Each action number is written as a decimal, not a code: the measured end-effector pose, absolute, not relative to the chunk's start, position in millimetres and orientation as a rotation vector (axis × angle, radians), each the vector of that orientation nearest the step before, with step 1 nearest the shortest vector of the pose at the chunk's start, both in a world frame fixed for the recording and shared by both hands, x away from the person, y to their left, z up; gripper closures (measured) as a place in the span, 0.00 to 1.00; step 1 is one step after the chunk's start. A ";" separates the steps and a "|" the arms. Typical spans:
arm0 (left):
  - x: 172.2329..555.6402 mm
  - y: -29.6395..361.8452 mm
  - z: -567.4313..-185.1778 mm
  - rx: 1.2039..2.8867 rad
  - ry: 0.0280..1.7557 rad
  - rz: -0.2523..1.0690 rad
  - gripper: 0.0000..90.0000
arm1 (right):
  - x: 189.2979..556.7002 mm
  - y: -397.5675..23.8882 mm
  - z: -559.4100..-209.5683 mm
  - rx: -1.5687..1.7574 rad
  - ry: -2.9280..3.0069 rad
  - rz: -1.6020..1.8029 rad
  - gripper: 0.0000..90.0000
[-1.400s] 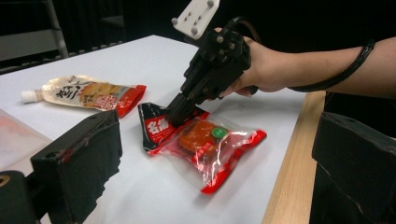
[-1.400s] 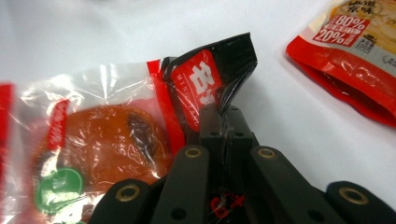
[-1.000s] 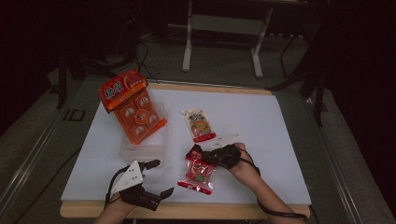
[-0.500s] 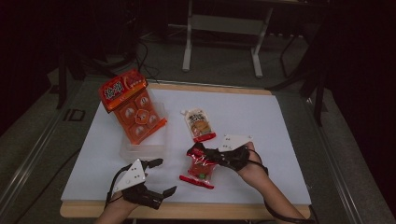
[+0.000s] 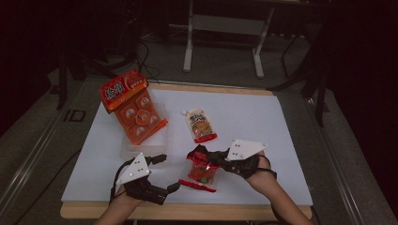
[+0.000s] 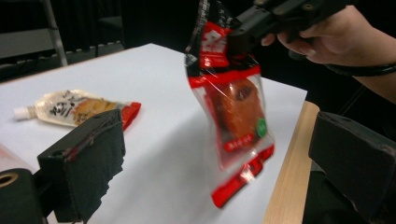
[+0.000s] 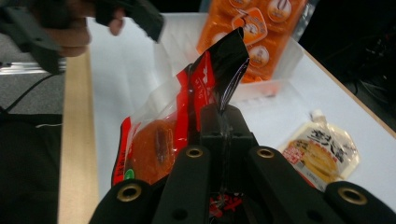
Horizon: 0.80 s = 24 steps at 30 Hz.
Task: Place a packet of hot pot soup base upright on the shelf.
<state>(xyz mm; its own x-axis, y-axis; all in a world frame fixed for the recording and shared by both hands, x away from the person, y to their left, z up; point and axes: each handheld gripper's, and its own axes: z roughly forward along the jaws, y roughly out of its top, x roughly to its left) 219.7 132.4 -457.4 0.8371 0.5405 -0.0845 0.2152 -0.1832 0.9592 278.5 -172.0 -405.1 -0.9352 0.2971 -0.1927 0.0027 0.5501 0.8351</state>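
Hanging from the right tool (image 5: 199, 157), the red pouch (image 5: 201, 172) was clamped by its dark top edge above the counter's (image 5: 263, 122) near side.
Clear-fronted, it showed an orange-brown lump, red bands and a small green dot; its print was too blurred to read. The left tool (image 5: 170, 172) stood released, nothing between its jaws, just beside the pouch. Its bottom seam looked off the surface, though I couldn't be sure.

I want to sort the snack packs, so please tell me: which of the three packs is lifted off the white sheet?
The red clear-window pouch, pinched by the right gripper, hangs above it. The pale spouted pouch lies flat; the orange pack rests in the tray.
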 end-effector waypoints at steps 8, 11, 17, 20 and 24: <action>225.6 126.3 -437.3 1.790 0.555 0.280 0.07 | 264.9 -170.3 -401.1 0.199 2.469 1.345 1.00; 228.8 120.0 -430.2 1.803 0.537 0.254 0.08 | 261.5 -168.7 -401.1 0.188 2.478 1.352 1.00; 235.1 112.5 -420.5 1.832 0.511 0.240 0.11 | 257.6 -165.7 -399.8 0.162 2.482 1.358 1.00; 240.6 110.0 -416.8 1.834 0.503 0.199 0.17 | 256.0 -165.0 -398.1 0.155 2.478 1.361 1.00; 244.9 105.5 -414.2 1.854 0.496 0.193 0.29 | 254.4 -163.9 -397.6 0.150 2.481 1.358 1.00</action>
